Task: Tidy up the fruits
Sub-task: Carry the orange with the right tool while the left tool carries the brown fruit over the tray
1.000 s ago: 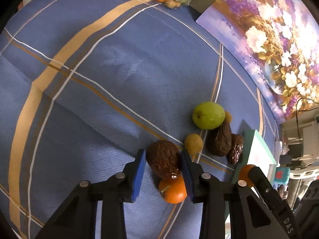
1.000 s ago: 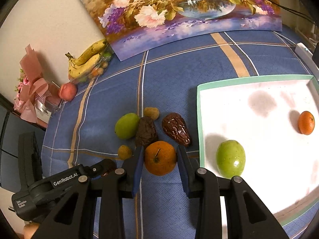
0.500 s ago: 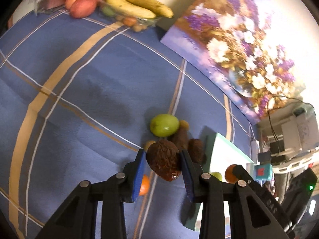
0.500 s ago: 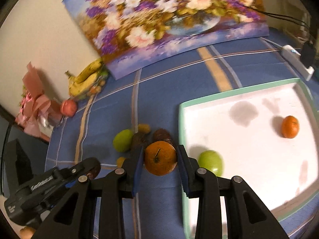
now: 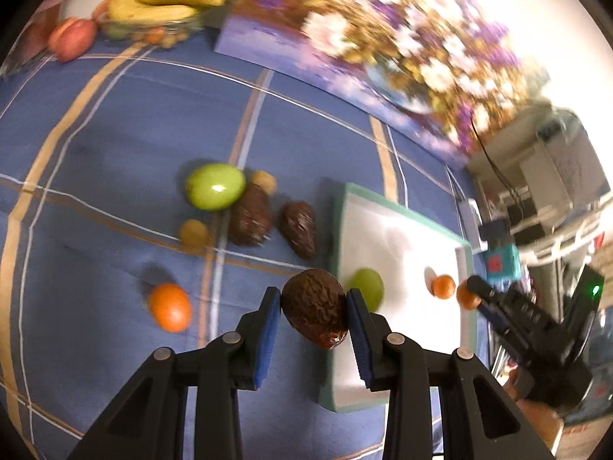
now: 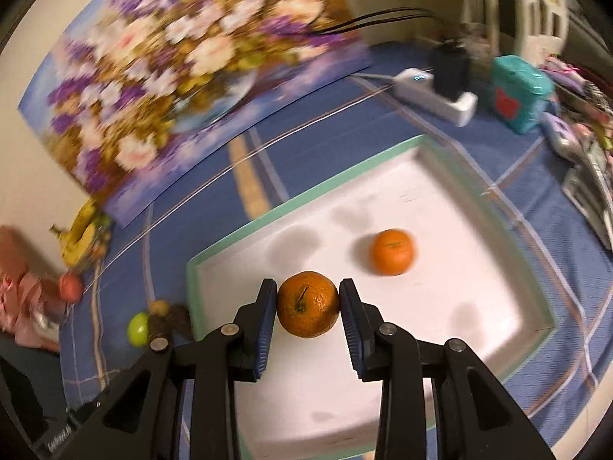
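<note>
My left gripper [image 5: 312, 314] is shut on a dark brown wrinkled fruit [image 5: 315, 314], held above the cloth at the near left edge of the white tray [image 5: 398, 230]. My right gripper [image 6: 308, 306] is shut on an orange [image 6: 308, 304], held above the tray [image 6: 459, 306]; it also shows in the left wrist view [image 5: 468, 294]. In the tray lie a green fruit [image 5: 366, 288] and a small orange [image 6: 392, 252]. On the cloth lie a green fruit [image 5: 214, 186], two brown fruits [image 5: 251, 218], two small yellow fruits [image 5: 193, 232] and an orange [image 5: 169, 306].
Bananas [image 5: 168, 4] in a clear dish and a peach [image 5: 72, 38] sit at the far left by the wall. A flower painting [image 6: 172, 61] leans at the back. A power strip [image 6: 436, 96] and a teal box [image 6: 521, 92] stand beyond the tray.
Both grippers have lifted their fruit and swung right toward the tray. The right one now hangs over the tray's inside; the left one has reached its edge.
</note>
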